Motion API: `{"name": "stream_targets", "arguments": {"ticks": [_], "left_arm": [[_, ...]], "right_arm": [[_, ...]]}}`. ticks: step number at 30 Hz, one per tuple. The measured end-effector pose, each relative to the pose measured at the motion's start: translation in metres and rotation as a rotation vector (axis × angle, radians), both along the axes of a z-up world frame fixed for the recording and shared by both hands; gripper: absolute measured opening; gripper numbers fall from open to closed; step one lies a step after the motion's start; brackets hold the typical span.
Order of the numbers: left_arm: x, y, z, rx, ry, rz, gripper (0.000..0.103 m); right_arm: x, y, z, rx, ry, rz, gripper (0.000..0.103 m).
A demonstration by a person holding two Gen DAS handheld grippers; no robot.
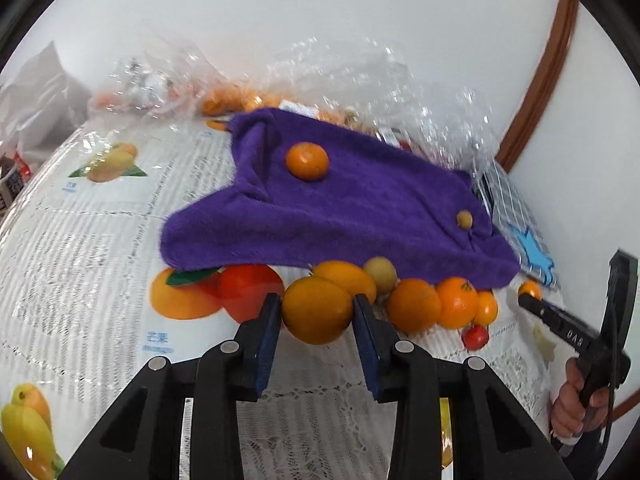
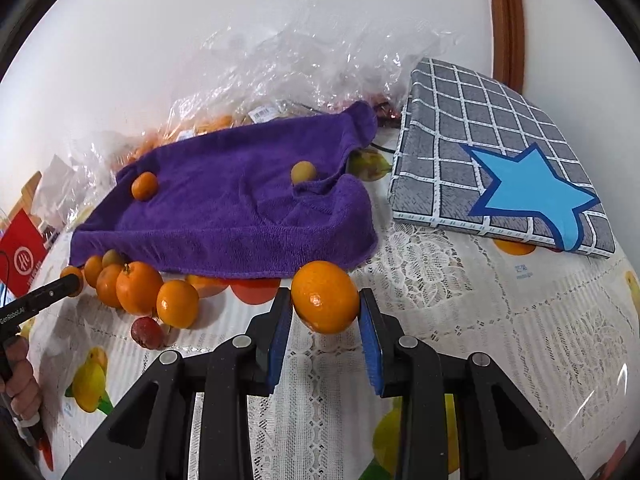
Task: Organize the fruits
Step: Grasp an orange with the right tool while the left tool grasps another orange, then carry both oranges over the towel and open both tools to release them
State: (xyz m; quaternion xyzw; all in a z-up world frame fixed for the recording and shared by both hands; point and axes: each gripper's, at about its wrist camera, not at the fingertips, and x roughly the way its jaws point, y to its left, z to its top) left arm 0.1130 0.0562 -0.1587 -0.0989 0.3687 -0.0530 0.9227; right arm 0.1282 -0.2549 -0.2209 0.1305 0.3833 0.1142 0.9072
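Note:
My left gripper (image 1: 316, 306) is shut on an orange (image 1: 316, 316), its blue pads pressing both sides, just in front of the purple towel (image 1: 340, 208). My right gripper (image 2: 325, 300) is shut on another orange (image 2: 325, 292) at the towel's (image 2: 240, 200) near edge. On the towel lie one small orange (image 1: 307, 161) and a small yellow-green fruit (image 1: 464, 219). Several oranges (image 2: 138, 288) and a small red fruit (image 2: 147, 332) are lined up along the towel's front edge.
Crumpled clear plastic bags (image 2: 288, 72) holding more fruit lie behind the towel against the white wall. A grey checked pad with a blue star (image 2: 500, 168) sits to the right, a red box (image 2: 22, 256) at far left. A lace tablecloth (image 2: 460, 300) with fruit prints covers the table.

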Motion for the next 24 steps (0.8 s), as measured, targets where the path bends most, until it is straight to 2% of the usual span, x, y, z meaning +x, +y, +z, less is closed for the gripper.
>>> {"name": "stream_targets", "arguments": {"ticks": [4,14,20,24], "left_arm": [[-0.003,0.005,0.005,-0.008,-0.042,0.035,0.034],[-0.011,0.011,0.017,0.031,-0.114,0.083,0.034],[-0.016,0.014,0.034,0.091,-0.178,0.142,0.034],[-0.010,0.017,0.055,0.089,-0.211,0.163,0.034]], "right_arm": [[0.000,-0.002,-0.001,0.010,0.004,-0.004,0.033],[-0.006,0.002,0.004,0.008,-0.002,-0.011,0.033],[-0.004,0.008,0.025,0.032,-0.031,-0.002,0.033],[0.005,0.017,0.048,0.022,-0.073,0.010,0.033]]}}
